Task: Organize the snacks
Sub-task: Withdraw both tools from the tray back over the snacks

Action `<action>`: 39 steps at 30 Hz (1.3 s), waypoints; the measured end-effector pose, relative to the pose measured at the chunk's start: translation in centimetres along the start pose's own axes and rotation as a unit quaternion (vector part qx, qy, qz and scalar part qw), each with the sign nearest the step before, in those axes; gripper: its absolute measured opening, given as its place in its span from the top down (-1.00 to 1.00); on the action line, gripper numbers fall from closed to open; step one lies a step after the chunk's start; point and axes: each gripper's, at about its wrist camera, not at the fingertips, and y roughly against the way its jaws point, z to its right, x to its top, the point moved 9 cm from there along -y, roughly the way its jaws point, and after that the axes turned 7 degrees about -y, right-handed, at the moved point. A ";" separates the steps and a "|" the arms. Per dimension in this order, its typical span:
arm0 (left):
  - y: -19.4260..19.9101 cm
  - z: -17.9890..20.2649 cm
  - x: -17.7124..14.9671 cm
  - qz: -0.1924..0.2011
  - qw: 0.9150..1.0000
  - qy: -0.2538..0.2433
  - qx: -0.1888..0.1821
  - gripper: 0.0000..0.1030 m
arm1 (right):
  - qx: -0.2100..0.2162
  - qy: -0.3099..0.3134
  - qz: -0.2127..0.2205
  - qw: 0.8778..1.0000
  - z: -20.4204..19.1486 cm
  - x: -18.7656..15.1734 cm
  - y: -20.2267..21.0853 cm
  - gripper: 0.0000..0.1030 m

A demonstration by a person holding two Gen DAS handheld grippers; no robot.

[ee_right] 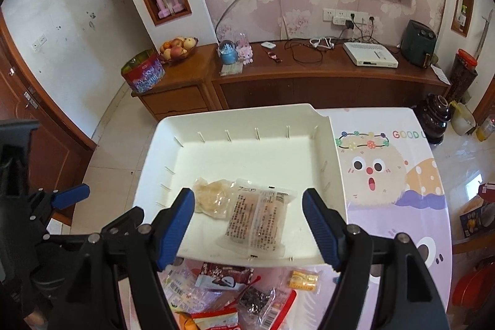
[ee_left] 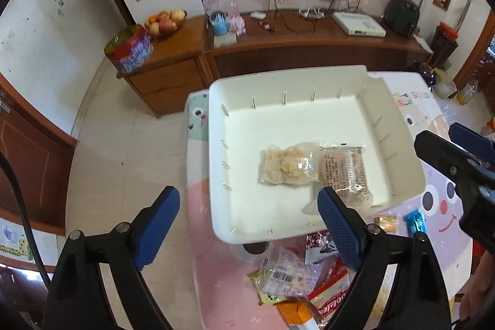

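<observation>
Cartoon-print table [ee_right: 386, 206] bears white tray [ee_right: 337, 175]; both grippers wide, seemingly empty.

Smooth white plastic tray [ee_right: 328, 190] holds two glossy clear-film snack packets [ee_right: 260, 215] (crinkled); ribbed blue pads [ee_right: 176, 225].

Lighting: soft, even daylight across my room; white tray [ee_left: 309, 116] bright, nearly washed out. Shadows: faint. Distortion: strong fisheye bending, black corners in both views. Blur: slight smear in my left view.
</observation>
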 end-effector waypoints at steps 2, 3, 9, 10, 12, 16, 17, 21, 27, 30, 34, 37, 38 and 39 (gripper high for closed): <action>1.5 -0.1 -0.1 0.017 1.000 -0.003 0.001 -0.75 | 0.001 0.006 0.010 1.000 -0.3 -0.1 1.5 -0.41; 2.5 -0.1 -0.3 0.027 1.000 -0.004 0.003 -0.75 | 0.002 0.008 0.014 1.000 -0.3 0.0 2.0 -0.41; 7.2 0.7 -1.1 0.064 0.997 -0.030 0.014 -0.75 | 0.014 0.023 0.045 0.999 -0.7 -0.6 7.6 -0.41; 7.9 1.0 -1.5 0.066 0.997 -0.037 0.011 -0.75 | 0.014 0.028 0.051 0.998 -0.7 -0.6 8.5 -0.41; 9.3 1.4 -2.2 0.073 0.997 -0.040 0.005 -0.75 | 0.013 0.041 0.064 0.997 -0.9 -1.0 10.5 -0.41; 11.0 1.6 -3.8 0.076 0.997 -0.022 -0.018 -0.75 | 0.017 0.061 0.078 0.995 -1.3 -2.0 13.6 -0.41; 11.2 1.6 -4.4 0.072 0.997 -0.015 -0.024 -0.75 | 0.015 0.067 0.080 0.994 -1.3 -2.3 14.2 -0.41; 11.3 1.7 -6.8 0.044 0.997 0.012 -0.056 -0.75 | 0.018 0.078 0.080 0.994 -1.3 -4.0 16.0 -0.42; 11.8 1.7 -10.3 0.031 0.998 0.016 -0.053 -0.75 | 0.021 0.075 0.077 0.994 -1.3 -6.9 17.3 -0.46; 12.3 1.8 -11.6 0.033 0.998 0.016 -0.050 -0.75 | 0.020 0.074 0.070 0.995 -1.3 -8.1 17.2 -0.46; 12.4 1.8 -13.2 0.032 0.998 0.018 -0.040 -0.75 | 0.017 0.077 0.058 0.995 -1.2 -10.2 16.8 -0.47; 11.4 2.2 -15.1 0.019 0.999 0.023 -0.041 -0.75 | 0.016 0.082 0.040 0.996 -0.9 -12.3 16.0 -0.47; 11.0 2.4 -15.6 0.014 0.999 0.024 -0.042 -0.75 | 0.014 0.083 0.033 0.996 -0.7 -13.1 15.6 -0.47; 10.5 2.5 -16.3 0.008 0.999 0.025 -0.043 -0.75 | 0.013 0.083 0.023 0.996 -0.4 -14.0 15.0 -0.47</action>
